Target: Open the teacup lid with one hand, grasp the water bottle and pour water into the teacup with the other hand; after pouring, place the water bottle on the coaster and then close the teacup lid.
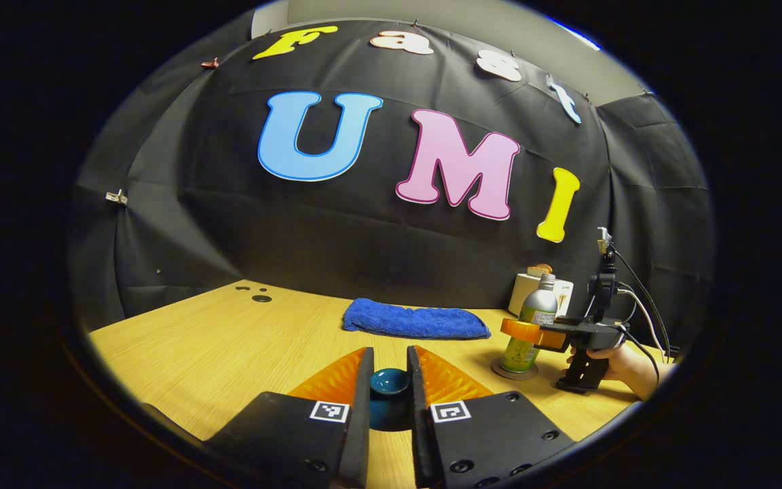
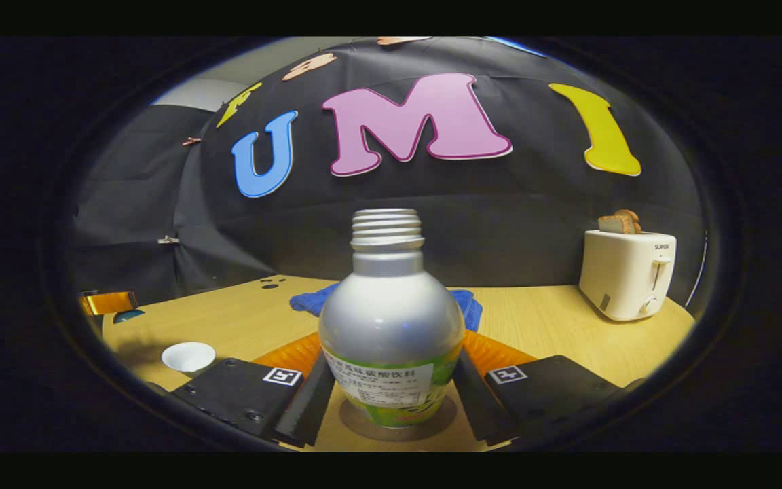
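The bottle stands at the lower centre of the right gripper view: one silver, bulb-shaped body with a bare threaded neck, no cap, and a green-and-white label round its base. It sits upright on a round grey coaster. The right gripper has one finger on each side of the bottle's base, close against it; whether they press on it cannot be told. At the lower left of that view sits one white cup, open and uncovered. In the left gripper view, the left gripper is clamped on one dark teal lid at the bottom centre, above the wooden table. One blue towel lies mid-frame, and one white toaster with toast stands at right in the right gripper view.
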`<state>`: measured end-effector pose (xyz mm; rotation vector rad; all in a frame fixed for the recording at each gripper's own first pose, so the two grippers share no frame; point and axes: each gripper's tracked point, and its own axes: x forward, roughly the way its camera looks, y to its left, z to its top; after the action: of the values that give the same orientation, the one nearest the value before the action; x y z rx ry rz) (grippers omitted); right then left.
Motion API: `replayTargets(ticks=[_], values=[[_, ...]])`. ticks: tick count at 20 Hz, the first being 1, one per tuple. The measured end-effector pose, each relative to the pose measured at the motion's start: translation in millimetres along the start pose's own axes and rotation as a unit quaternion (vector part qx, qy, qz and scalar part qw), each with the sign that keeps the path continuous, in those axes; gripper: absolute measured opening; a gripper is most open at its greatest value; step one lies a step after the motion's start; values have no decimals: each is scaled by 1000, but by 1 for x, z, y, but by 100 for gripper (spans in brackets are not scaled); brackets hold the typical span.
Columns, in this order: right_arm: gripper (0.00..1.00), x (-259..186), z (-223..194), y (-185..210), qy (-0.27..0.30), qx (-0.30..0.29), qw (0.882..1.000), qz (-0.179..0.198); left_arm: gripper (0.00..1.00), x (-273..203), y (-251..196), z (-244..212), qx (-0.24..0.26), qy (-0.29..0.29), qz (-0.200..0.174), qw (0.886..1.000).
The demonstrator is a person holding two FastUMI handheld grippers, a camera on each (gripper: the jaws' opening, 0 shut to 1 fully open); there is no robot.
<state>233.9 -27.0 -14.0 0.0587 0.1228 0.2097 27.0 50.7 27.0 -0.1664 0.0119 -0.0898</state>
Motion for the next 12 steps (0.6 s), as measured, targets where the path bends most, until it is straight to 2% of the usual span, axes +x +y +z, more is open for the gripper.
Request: replayTargets(ticks=[2,3,5,9,12], values=[[87,-1,-3,-4,5,-20,1000,-9,29,-1,0,0,1,0,1,1000],[94,-2,-3,-5,7,-29,999,-13,30,-2,-1,1,1,-1,0,1000],[99,-4,-3,-8,11,-33,999,-16,30,-4,-3,3,2,-2,0,1000],[99,-18,-8,-4,32,-10,999,-10,29,-11,-6,7,2,-9,0,1000],[99,-35,-9,-7,35,-15,999,-15,29,-16,-10,7,-4,-10,-4,1000]])
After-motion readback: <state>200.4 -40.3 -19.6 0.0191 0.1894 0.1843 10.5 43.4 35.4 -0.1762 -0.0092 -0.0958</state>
